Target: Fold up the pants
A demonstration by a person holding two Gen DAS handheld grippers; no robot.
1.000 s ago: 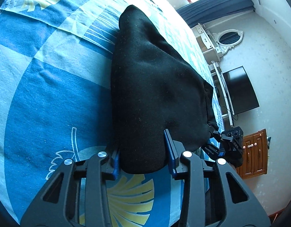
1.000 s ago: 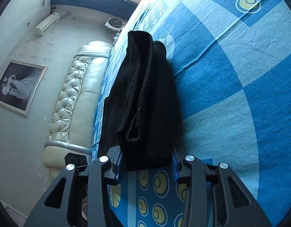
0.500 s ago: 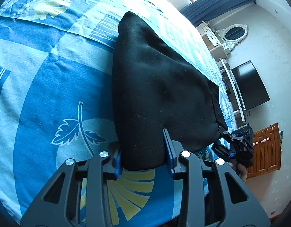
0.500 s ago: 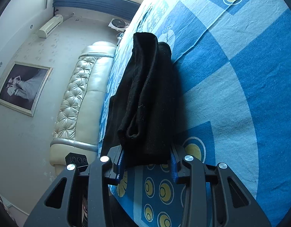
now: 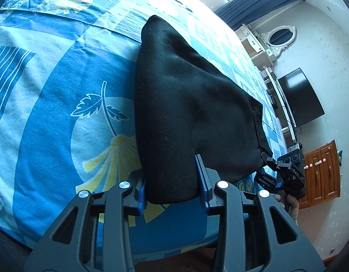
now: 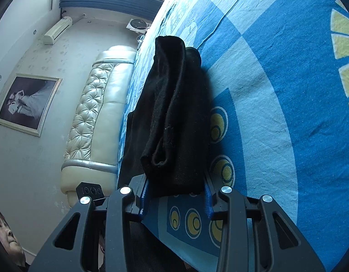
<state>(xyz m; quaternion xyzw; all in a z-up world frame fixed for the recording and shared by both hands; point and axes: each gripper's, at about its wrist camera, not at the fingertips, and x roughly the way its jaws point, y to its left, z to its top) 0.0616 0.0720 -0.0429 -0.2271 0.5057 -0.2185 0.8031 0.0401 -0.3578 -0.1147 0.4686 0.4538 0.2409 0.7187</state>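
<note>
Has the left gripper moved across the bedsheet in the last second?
Yes. The left gripper, shut on the black pants, has travelled over the bedsheet: the leaf print beside the pants was near the gripper's fingers earlier and now lies further up the view.

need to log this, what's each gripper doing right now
left gripper: tongs shut on the folded black fabric pants.
right gripper: tongs shut on the same pants' other end.
</note>
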